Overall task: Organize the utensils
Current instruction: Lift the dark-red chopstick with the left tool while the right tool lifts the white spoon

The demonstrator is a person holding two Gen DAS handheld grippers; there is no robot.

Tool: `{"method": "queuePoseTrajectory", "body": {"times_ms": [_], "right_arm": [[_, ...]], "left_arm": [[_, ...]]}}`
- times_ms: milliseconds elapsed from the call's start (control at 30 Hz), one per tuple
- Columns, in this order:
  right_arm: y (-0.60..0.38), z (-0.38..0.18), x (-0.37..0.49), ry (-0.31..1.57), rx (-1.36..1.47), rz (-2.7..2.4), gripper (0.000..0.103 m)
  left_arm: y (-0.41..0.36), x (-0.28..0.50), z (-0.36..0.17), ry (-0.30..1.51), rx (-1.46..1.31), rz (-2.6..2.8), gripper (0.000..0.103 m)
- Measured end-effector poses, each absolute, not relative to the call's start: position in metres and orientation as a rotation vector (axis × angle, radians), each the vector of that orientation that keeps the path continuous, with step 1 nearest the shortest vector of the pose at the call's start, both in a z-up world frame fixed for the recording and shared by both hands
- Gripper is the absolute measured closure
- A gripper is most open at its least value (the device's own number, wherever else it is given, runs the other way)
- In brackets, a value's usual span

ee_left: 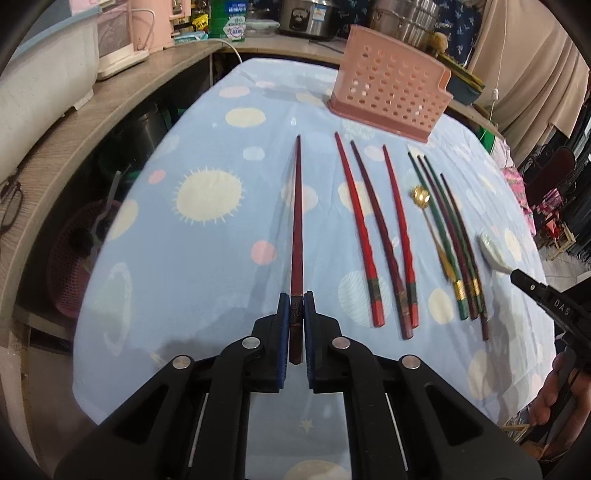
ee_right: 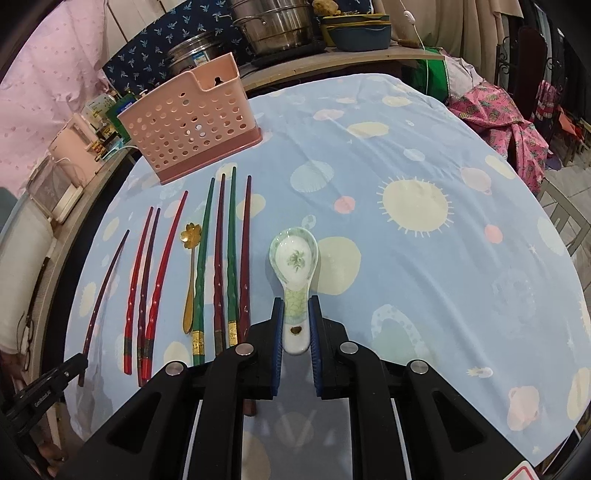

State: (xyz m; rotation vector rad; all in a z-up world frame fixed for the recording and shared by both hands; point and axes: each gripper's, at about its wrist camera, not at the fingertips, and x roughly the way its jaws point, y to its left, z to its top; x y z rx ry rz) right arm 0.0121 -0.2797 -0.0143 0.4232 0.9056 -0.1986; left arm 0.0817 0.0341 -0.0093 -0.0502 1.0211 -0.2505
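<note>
My left gripper (ee_left: 296, 299) is shut on the thick end of a dark red chopstick (ee_left: 296, 221), which points away toward the pink perforated utensil holder (ee_left: 388, 85). My right gripper (ee_right: 296, 301) is shut on the handle of a white-and-green ceramic spoon (ee_right: 295, 258), its bowl facing up. Three red chopsticks (ee_left: 384, 240), a gold flower spoon (ee_left: 421, 195) and several green and purple chopsticks (ee_left: 450, 240) lie in a row on the blue tablecloth (ee_left: 184, 258). In the right wrist view the holder (ee_right: 192, 122) stands far left, and the left gripper (ee_right: 79, 360) with its chopstick (ee_right: 107, 284) is at lower left.
A wooden shelf (ee_left: 92, 122) with white and pink appliances runs along the table's left side. Steel pots (ee_right: 273, 26) and a blue dish (ee_right: 358, 33) stand on the counter behind. Pink patterned cloth (ee_right: 495, 114) lies past the far right edge. Bare tablecloth (ee_right: 406, 295) stretches to the right of the spoon.
</note>
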Motion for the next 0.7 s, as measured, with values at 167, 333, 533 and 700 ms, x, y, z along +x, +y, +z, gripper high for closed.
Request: {"method": "queuePoseTrajectory", "body": {"times_ms": [167,333,533,700], "right_arm": [[-0.281,-0.008,0.013,0.887,0.425,-0.199,0.091],[-0.283,-0.003,0.014,0.872,0.429,-0.195,0.091],[-0.286,-0.005,0.014,0.879,0.435,-0.194,0.092],[-0.292,-0.019,0.011,0.907,0.467,-0.201,0.093]], "left_arm": [[0.035,0.086,0.015,0.966,-0.072,-0.255,0.096],[0.033,0.092,0.036,0.920,-0.091,-0.268,0.096],[0.029,0.098,0.047,0.894,-0.091,-0.273,0.096],[0.027,0.098,0.035,0.923,-0.084,-0.272,0.096]]}}
